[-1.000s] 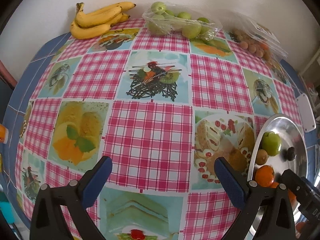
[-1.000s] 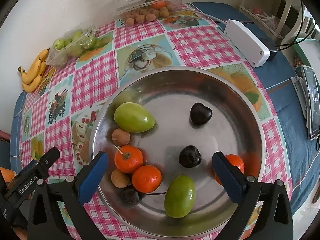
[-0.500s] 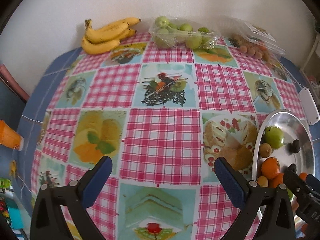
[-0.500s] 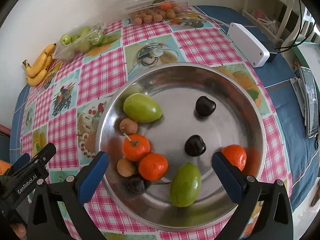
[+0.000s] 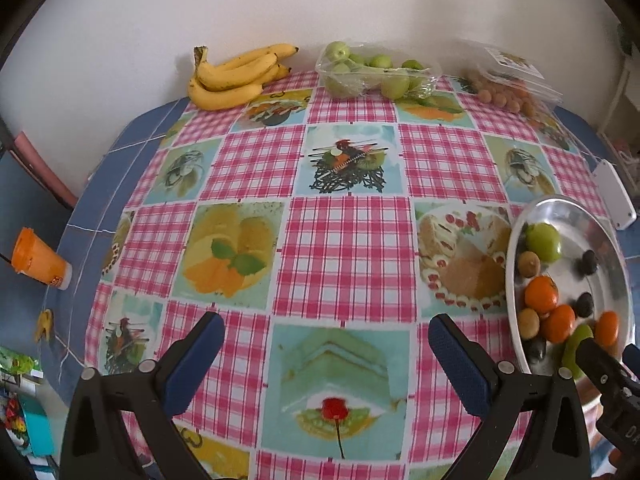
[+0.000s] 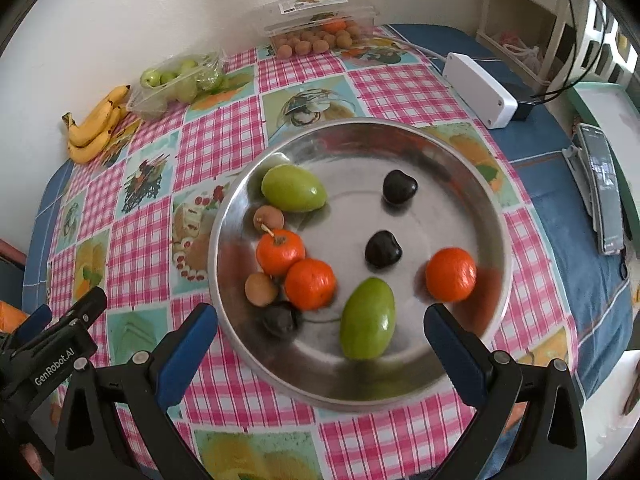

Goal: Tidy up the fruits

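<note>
A steel bowl (image 6: 460, 160) on the checked tablecloth holds two green mangoes (image 6: 368, 320), three oranges (image 6: 450, 274), dark plums (image 6: 383, 249) and small brown fruits (image 6: 261, 289). My right gripper (image 6: 320, 340) is open and empty, above the bowl's near rim. My left gripper (image 5: 326, 350) is open and empty over the cloth, left of the bowl (image 5: 560, 208). Bananas (image 5: 236, 76), a bag of green fruits (image 5: 376, 72) and a clear box of brown fruits (image 5: 512, 88) lie by the far wall.
A white power box (image 6: 480, 88) with cable sits right of the bowl. A phone (image 6: 602, 184) lies at the right edge. An orange cup (image 5: 36, 260) is off the table's left edge. The left gripper (image 6: 48, 352) shows low left in the right view.
Both grippers have pulled back and up from the table. The bowl and far fruits now look farther away. Nothing was picked up.
</note>
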`<control>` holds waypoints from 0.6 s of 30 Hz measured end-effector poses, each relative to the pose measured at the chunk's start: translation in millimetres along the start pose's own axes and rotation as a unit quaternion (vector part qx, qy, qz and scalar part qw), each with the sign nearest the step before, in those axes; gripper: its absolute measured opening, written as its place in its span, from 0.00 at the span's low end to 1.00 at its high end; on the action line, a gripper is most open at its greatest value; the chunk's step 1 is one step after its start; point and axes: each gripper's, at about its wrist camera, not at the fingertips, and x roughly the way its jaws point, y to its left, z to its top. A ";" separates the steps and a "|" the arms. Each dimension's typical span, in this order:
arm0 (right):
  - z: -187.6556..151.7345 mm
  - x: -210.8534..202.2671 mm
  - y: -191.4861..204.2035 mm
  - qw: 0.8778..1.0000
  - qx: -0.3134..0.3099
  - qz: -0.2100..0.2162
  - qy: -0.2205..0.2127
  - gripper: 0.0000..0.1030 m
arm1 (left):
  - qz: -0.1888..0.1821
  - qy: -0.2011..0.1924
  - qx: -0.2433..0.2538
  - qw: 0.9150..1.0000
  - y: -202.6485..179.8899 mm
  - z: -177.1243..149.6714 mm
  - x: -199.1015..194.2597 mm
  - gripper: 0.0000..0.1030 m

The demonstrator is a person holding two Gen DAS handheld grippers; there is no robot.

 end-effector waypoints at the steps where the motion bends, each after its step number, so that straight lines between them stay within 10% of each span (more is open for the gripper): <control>1: -2.2 -1.9 -0.3 1.000 0.000 0.000 -0.002 1.00 | 0.000 -0.001 0.002 1.000 0.5 -2.5 -3.0 1.00; 18: -31.8 -26.6 -4.9 1.000 -0.014 -0.004 -0.027 1.00 | -0.003 -0.013 0.006 1.000 13.9 -35.3 -33.2 1.00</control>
